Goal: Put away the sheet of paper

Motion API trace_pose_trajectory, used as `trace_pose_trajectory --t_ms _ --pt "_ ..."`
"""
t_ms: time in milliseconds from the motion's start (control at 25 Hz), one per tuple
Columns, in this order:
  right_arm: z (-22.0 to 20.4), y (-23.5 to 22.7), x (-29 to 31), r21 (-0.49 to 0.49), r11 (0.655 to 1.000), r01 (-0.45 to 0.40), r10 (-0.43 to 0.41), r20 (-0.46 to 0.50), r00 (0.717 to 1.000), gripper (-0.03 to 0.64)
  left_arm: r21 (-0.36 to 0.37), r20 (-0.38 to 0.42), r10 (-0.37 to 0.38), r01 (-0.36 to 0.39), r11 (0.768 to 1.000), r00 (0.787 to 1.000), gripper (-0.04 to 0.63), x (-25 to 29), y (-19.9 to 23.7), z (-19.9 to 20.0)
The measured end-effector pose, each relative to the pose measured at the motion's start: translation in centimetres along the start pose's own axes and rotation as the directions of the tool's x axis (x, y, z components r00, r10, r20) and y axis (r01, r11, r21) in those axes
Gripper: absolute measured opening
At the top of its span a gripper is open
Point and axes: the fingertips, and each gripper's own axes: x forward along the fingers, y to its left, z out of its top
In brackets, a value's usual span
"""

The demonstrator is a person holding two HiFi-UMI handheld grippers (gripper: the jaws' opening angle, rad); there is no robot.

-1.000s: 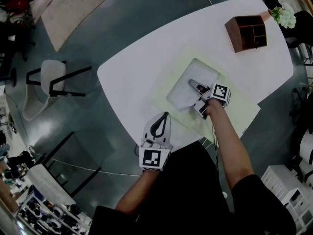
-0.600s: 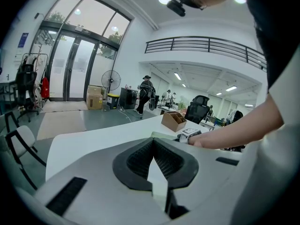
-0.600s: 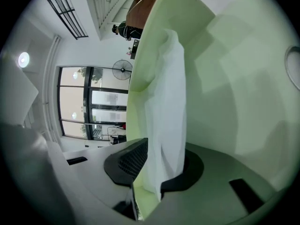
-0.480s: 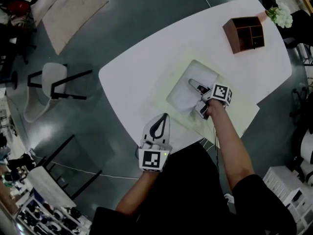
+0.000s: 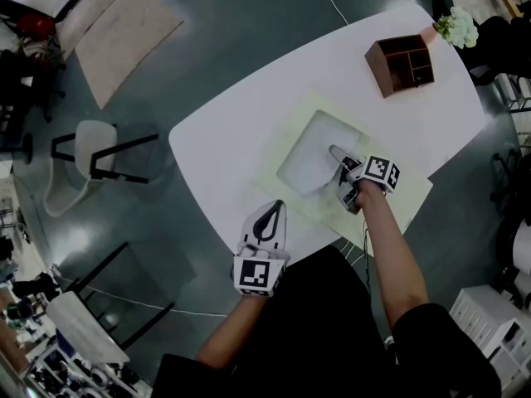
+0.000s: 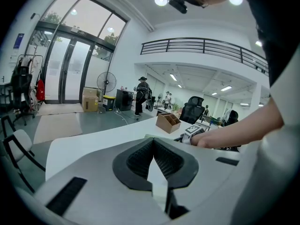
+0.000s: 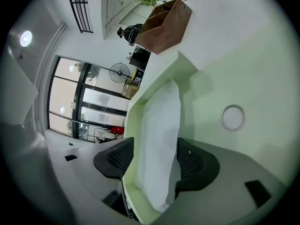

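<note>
The sheet of paper (image 5: 311, 162) lies on a green mat (image 5: 406, 193) on the desk (image 5: 249, 114). Its near edge sits between the released jaws of our right hand-held gripper (image 5: 342, 177), which have just been opening. We hold our left hand-held gripper (image 5: 277, 207) clenched and empty.

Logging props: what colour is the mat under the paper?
The mat is pale green, clearest in the head view.

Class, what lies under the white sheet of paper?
A pale green mat, itself on the white table, lies under the white sheet of paper. Anything between them is hidden from view.
</note>
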Motion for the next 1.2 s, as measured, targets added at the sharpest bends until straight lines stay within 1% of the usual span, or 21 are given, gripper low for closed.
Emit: trace_pose_trajectory --t_ms 80,280,400,520,600,720,800,920,1080,1200 --pt "0.5 0.0 -1.2 -0.029 1.000 -0.006 0.006 0.007 1.000 0.252 0.003 0.002 -0.009 0.009 1.000 1.000 0.003 0.1 -0.3 0.1" --pt "0.3 0.7 -5.1 -0.127 0.991 -0.031 0.029 -0.020 0.999 0.252 0.011 0.013 -0.036 0.036 0.999 0.999 0.003 0.1 -2.0 0.7" --pt "-0.1 0.9 -7.6 -0.189 0.981 -0.043 0.035 -0.042 0.999 0.252 0.017 0.028 -0.047 0.046 0.999 0.999 0.003 0.3 -3.1 1.5" --pt "-0.5 1.7 -10.7 -0.265 0.963 -0.049 0.039 -0.046 0.998 0.252 0.041 0.038 -0.070 0.068 0.997 0.997 0.003 0.4 -4.3 2.5" --pt "-0.7 3.4 -13.5 -0.340 0.938 -0.063 0.056 -0.031 0.998 0.252 0.059 0.045 -0.089 0.087 0.994 0.995 0.003 0.2 -5.3 3.3" --pt "-0.5 5.8 -18.2 -0.450 0.891 -0.065 0.086 0.027 0.996 0.251 0.100 0.060 -0.113 0.107 0.989 0.992 0.003 0.0 -6.9 4.9" --pt "-0.4 6.9 -21.3 -0.497 0.866 -0.053 0.102 0.071 0.992 0.250 0.115 0.073 -0.131 0.122 0.986 0.989 0.003 -0.1 -8.3 5.8" --pt "-0.5 9.3 -25.7 -0.553 0.831 -0.059 0.148 0.118 0.982 0.250 0.126 0.084 -0.152 0.141 0.982 0.985 0.003 -0.1 -10.6 6.7" --pt "-0.6 10.6 -31.4 -0.625 0.781 -0.010 0.169 0.195 0.966 0.250 0.141 0.091 -0.198 0.184 0.973 0.976 0.003 0.0 -14.6 7.4" --pt "-0.6 10.9 -35.6 -0.648 0.760 0.052 0.173 0.278 0.945 0.240 0.173 0.086 -0.252 0.234 0.957 0.964 0.003 0.1 -17.8 8.0"
